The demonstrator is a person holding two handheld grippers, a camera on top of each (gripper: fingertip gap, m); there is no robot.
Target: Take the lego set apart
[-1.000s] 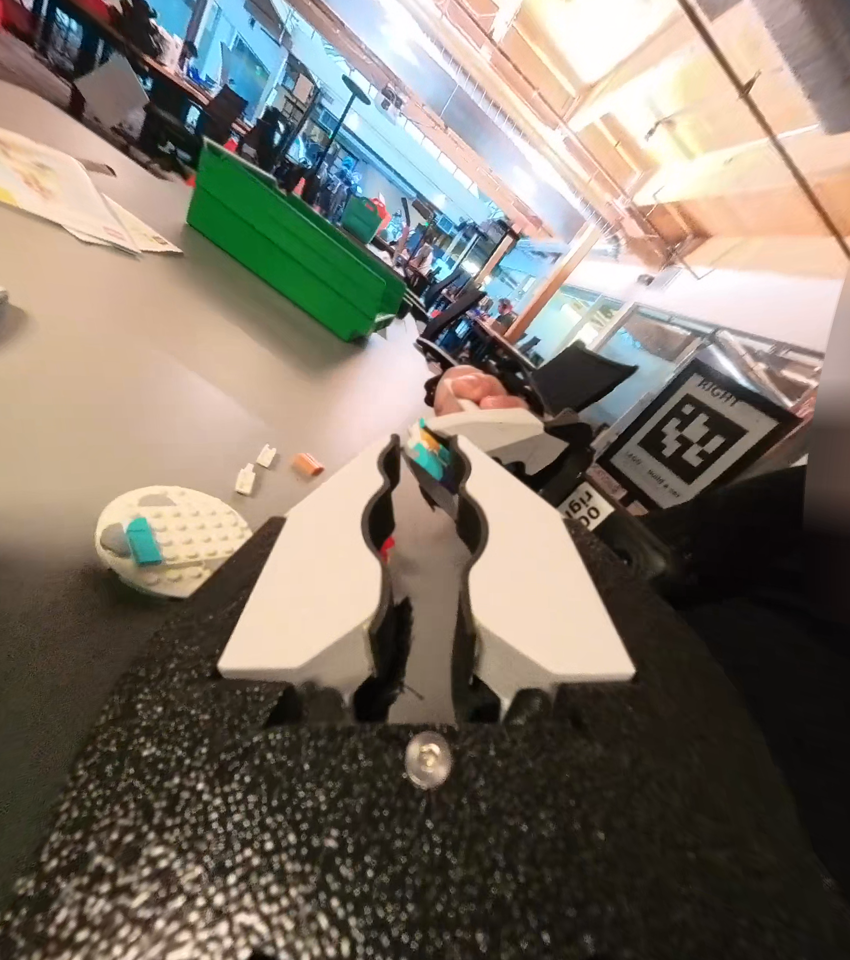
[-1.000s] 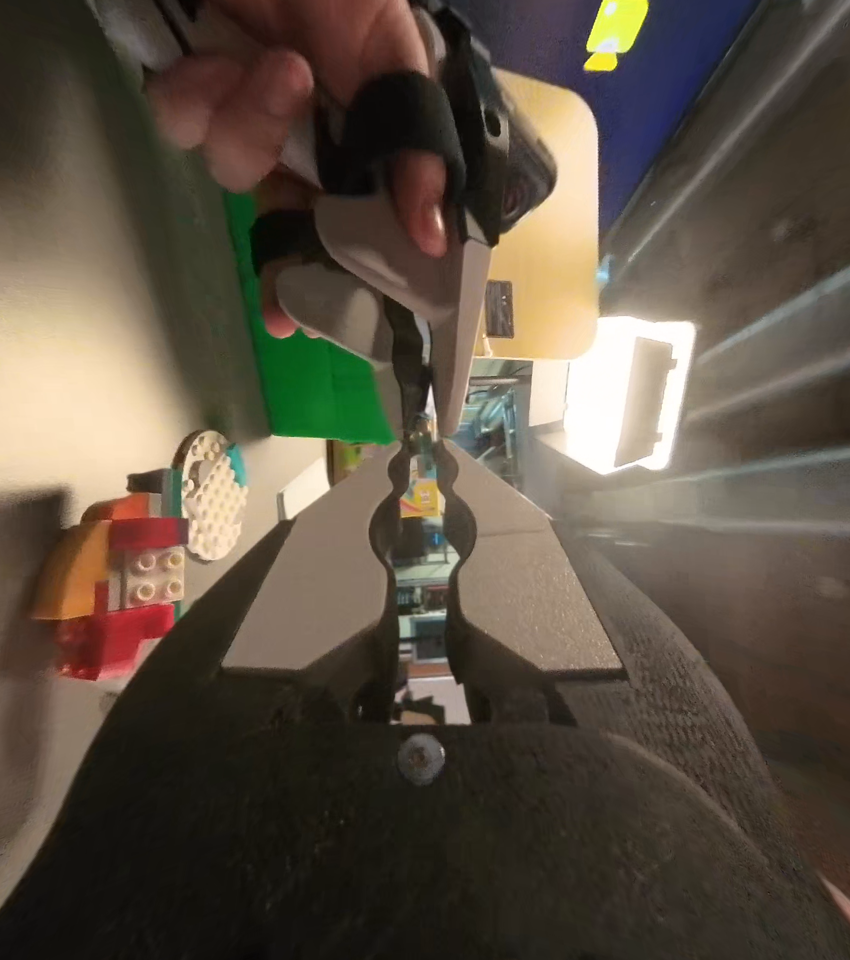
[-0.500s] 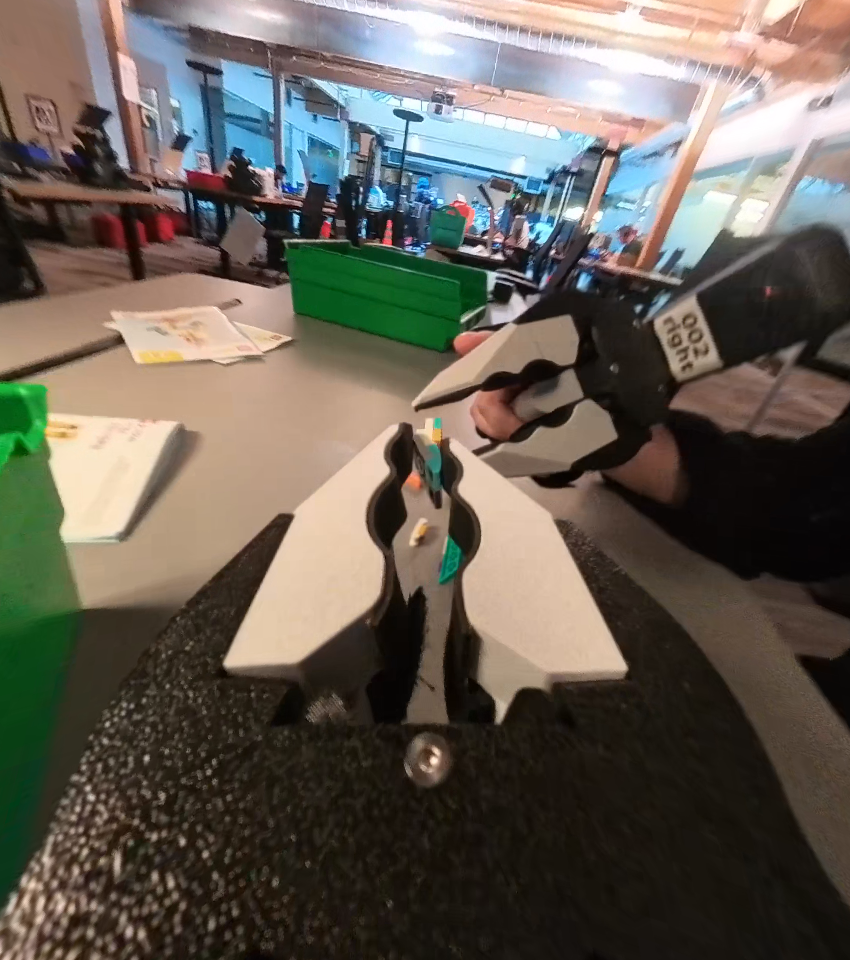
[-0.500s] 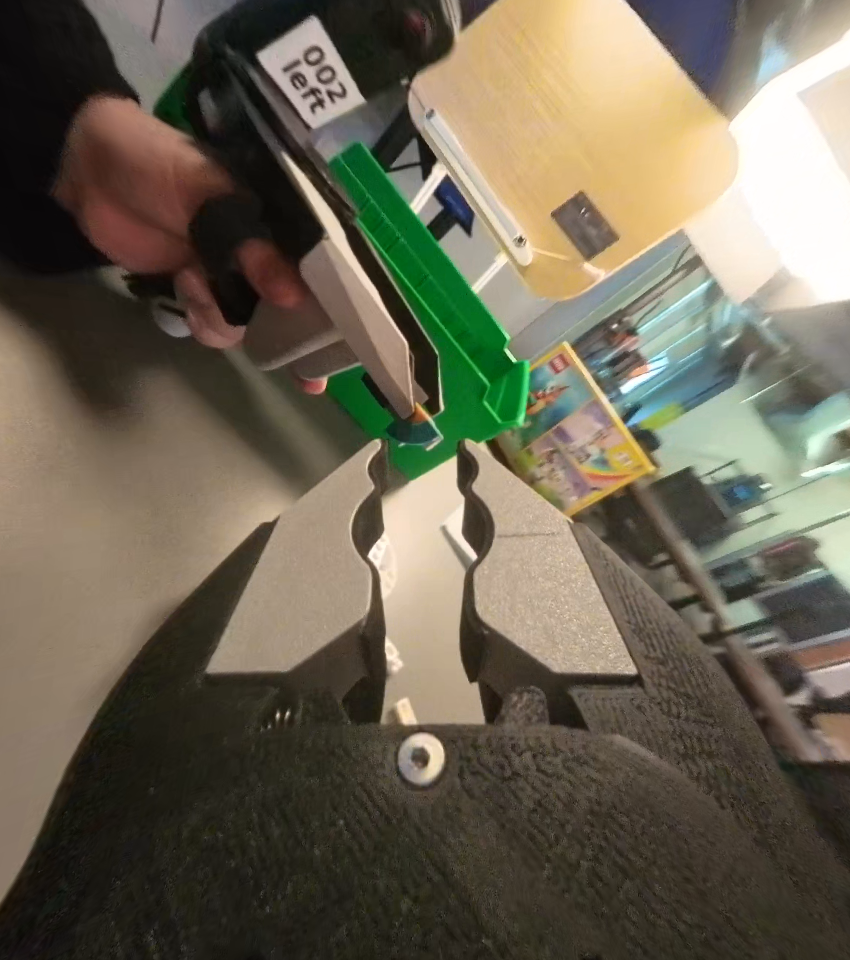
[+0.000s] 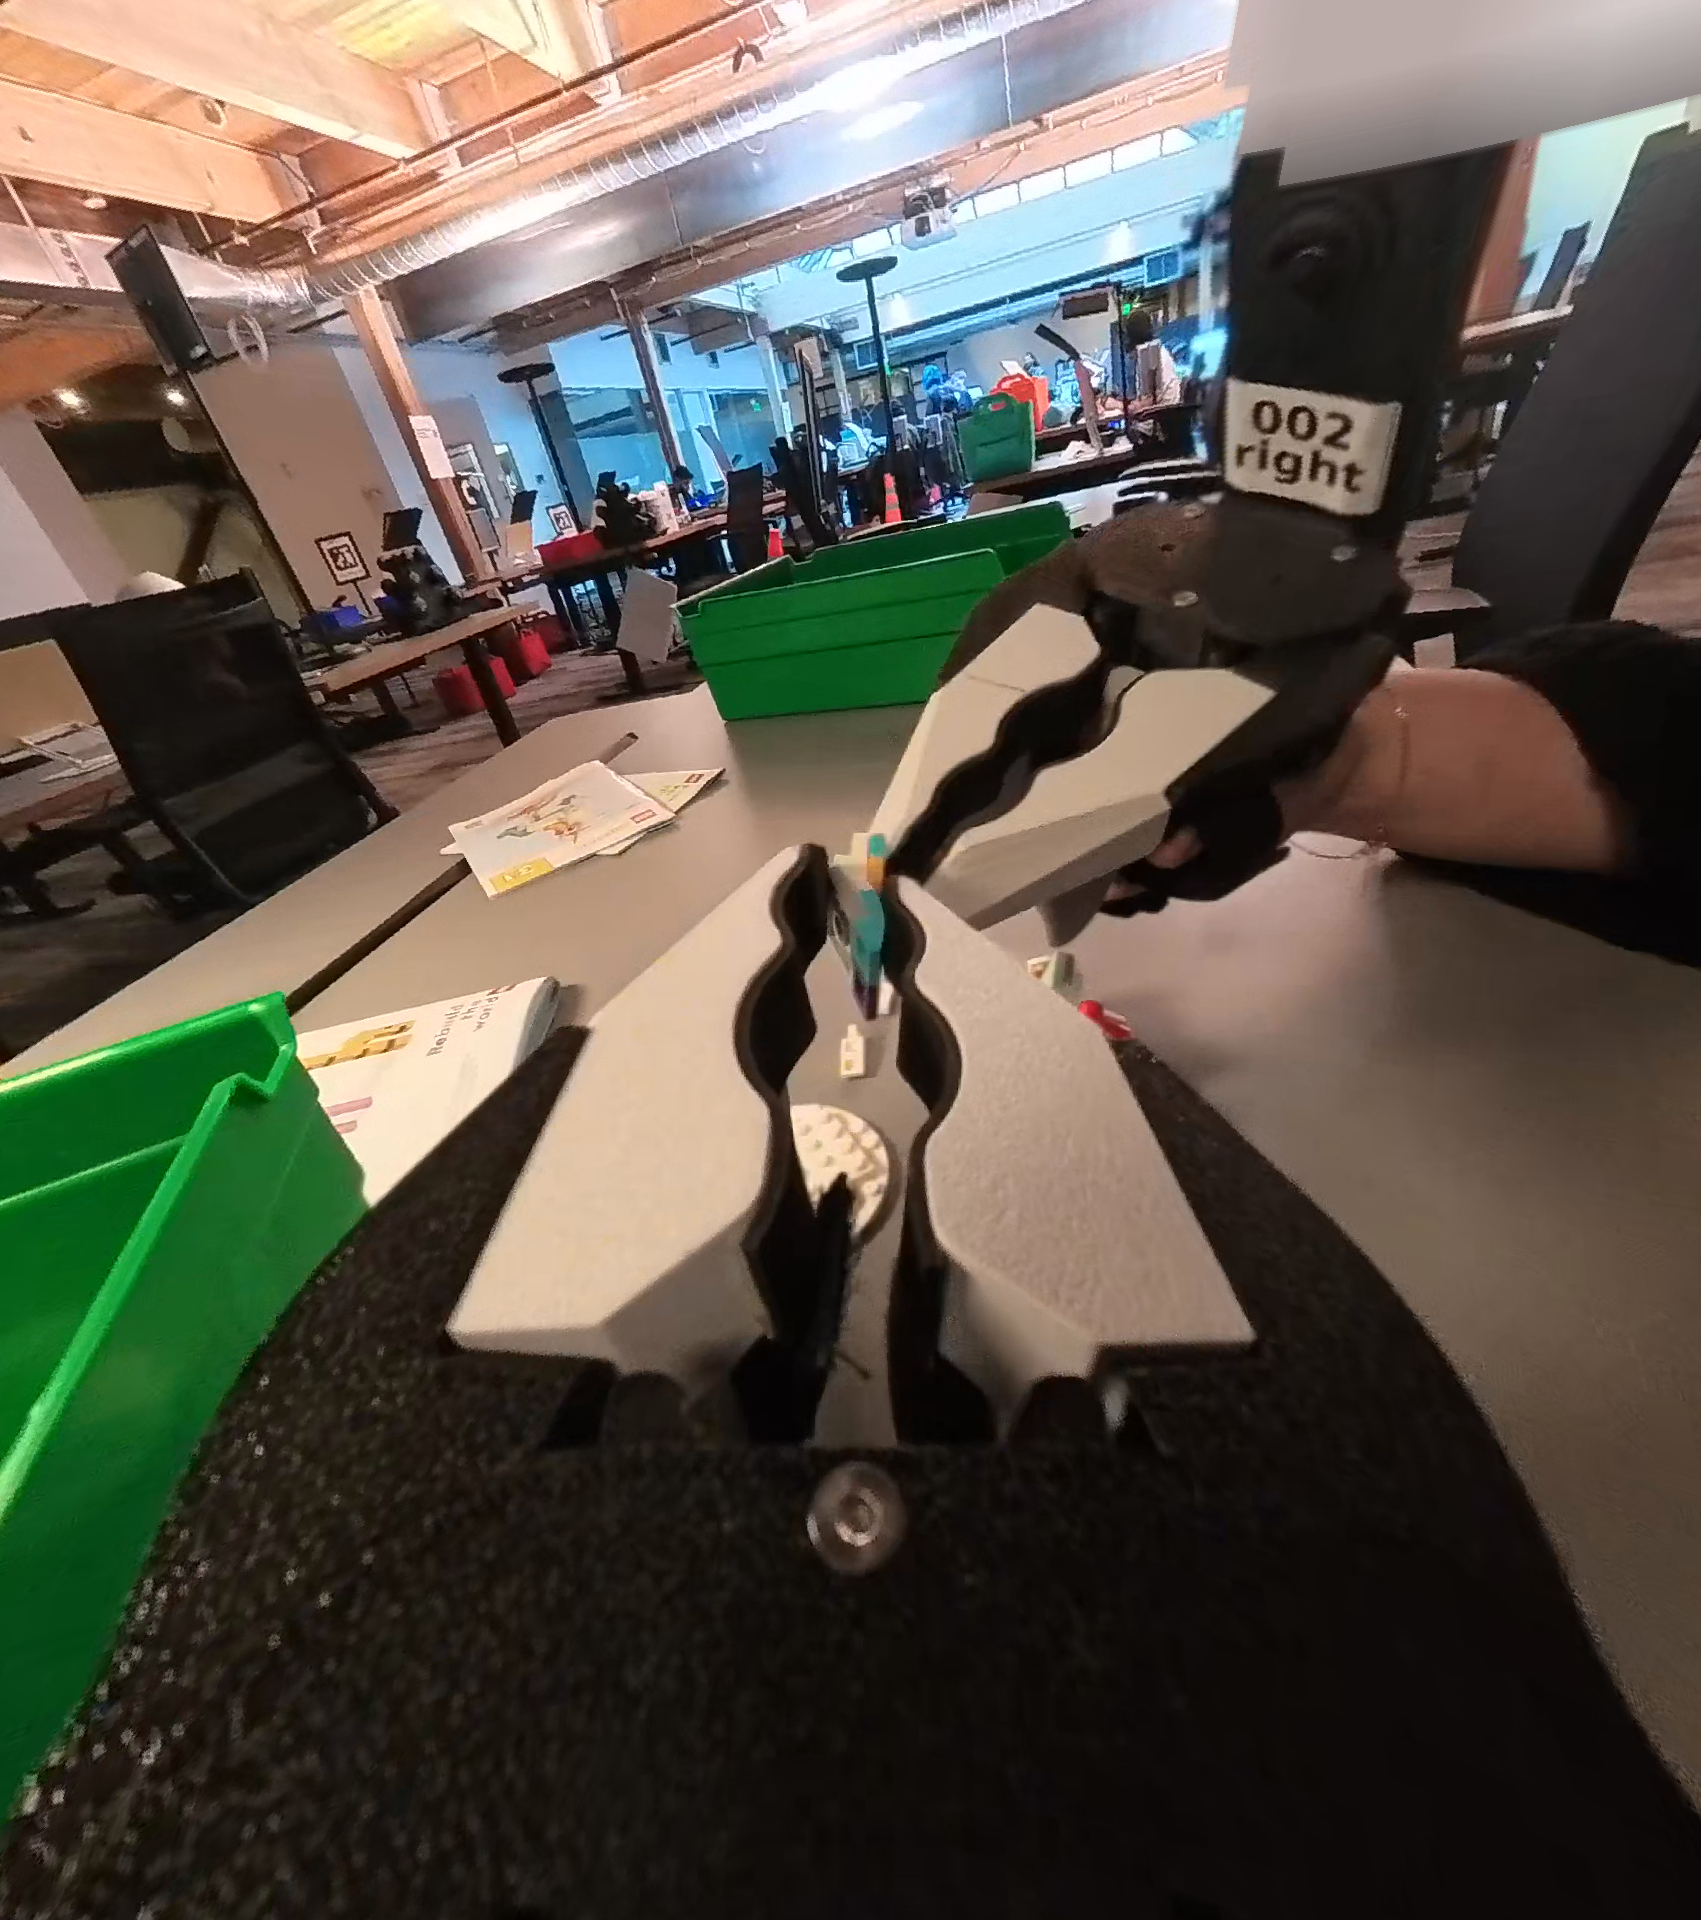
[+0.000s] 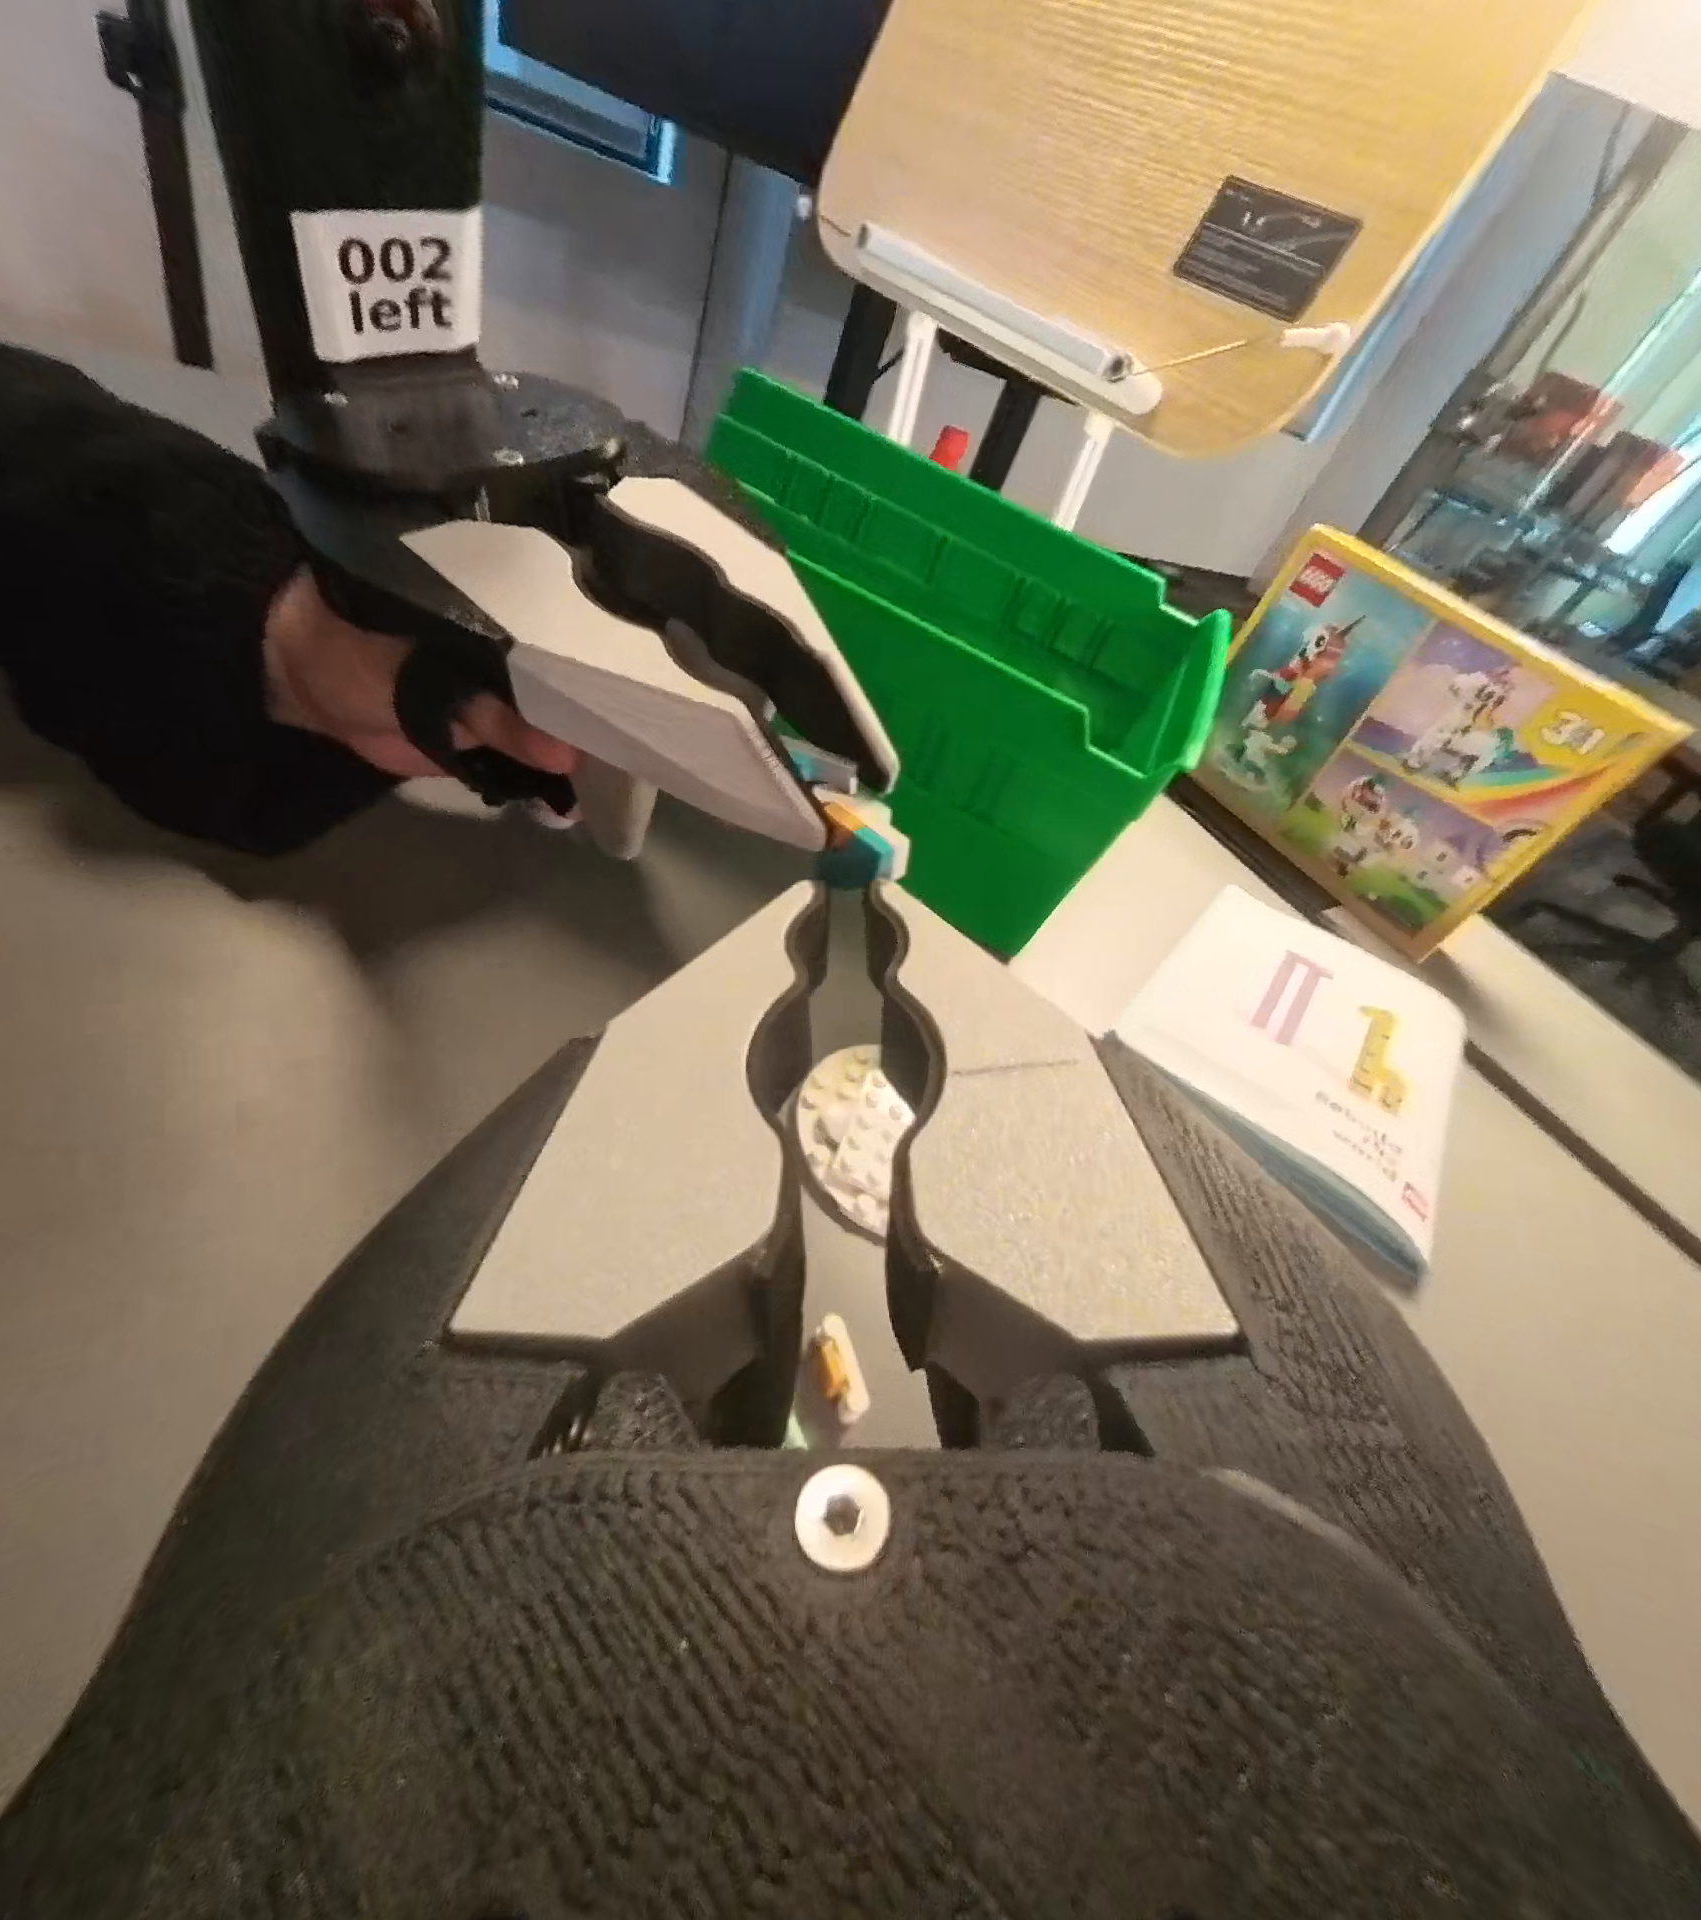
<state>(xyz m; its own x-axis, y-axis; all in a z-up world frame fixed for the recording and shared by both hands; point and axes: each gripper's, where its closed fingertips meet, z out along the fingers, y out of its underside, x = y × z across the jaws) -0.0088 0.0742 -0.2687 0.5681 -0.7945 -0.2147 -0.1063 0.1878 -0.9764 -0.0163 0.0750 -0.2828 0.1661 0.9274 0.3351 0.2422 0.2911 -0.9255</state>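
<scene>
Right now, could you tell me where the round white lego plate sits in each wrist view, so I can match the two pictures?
Left wrist view: the round white lego plate lies on the grey table, seen low in the gap between that gripper's own fingers.
Right wrist view: it shows again through the gap between that gripper's fingers, near picture centre.
Shared landmark: the small teal lego piece held up where both grippers' tips meet.

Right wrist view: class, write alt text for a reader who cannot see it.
Two hand-held grippers, the right and the left, meet tip to tip on a small teal-and-white lego cluster above a grey table; a round white studded plate lies below.
</scene>
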